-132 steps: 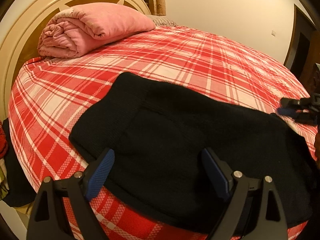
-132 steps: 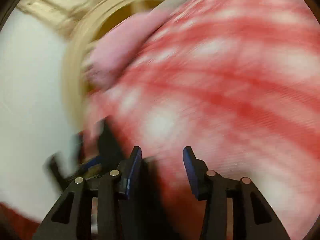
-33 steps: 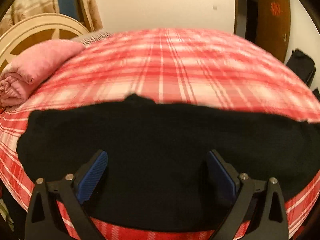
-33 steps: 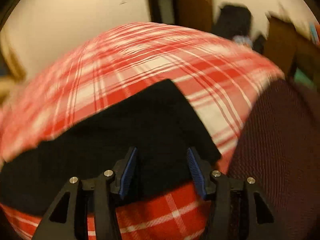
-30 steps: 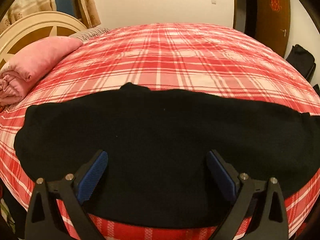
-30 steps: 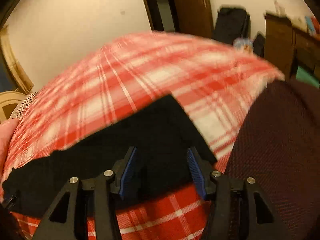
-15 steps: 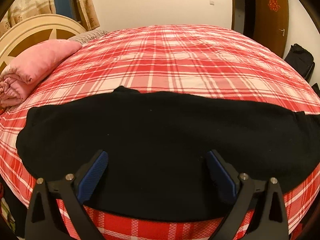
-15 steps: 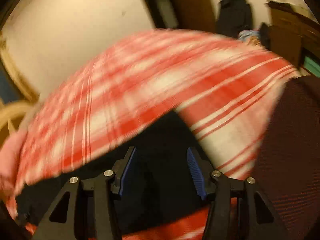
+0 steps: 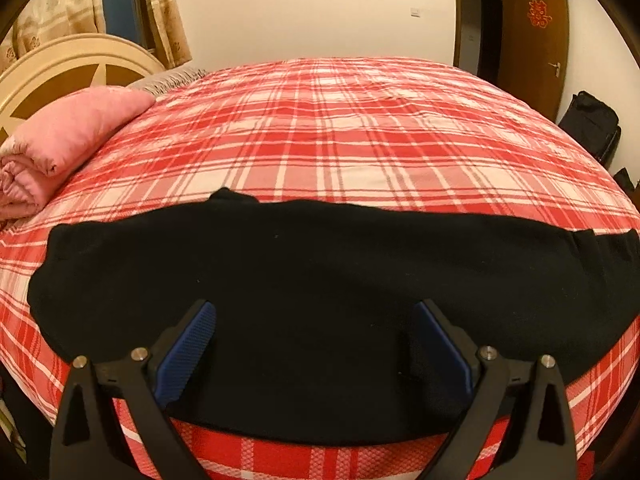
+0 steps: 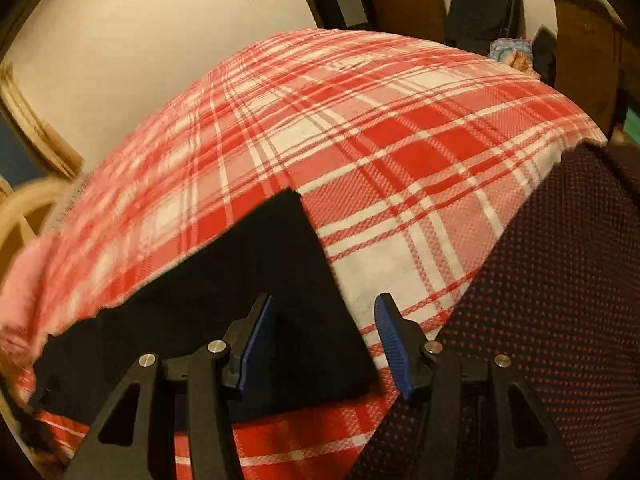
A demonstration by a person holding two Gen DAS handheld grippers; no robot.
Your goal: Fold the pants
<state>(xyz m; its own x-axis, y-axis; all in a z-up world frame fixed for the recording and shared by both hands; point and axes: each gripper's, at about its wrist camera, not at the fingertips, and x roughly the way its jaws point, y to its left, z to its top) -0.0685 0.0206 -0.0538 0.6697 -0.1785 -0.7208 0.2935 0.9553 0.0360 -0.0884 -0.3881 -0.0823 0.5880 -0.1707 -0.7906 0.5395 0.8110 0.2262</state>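
Note:
Black pants point(image 9: 320, 264) lie flat, folded lengthwise, across the near edge of the red plaid bed point(image 9: 340, 128). My left gripper point(image 9: 312, 344) is open and empty, held over the pants' near middle. In the right wrist view the leg-end corner of the pants point(image 10: 260, 280) lies on the plaid sheet point(image 10: 400, 140). My right gripper point(image 10: 324, 336) is open and empty, just above the hem edge at that end.
A rolled pink quilt point(image 9: 60, 140) lies at the left by the cream headboard point(image 9: 60, 60). A dark red dotted cloth point(image 10: 560, 300) fills the right of the right wrist view. A brown door point(image 9: 536, 40) and black bags point(image 9: 592, 128) stand past the bed.
The left view has barely shifted. The right gripper swung across the leg end and now sits over the hem corner. Both grippers stay open.

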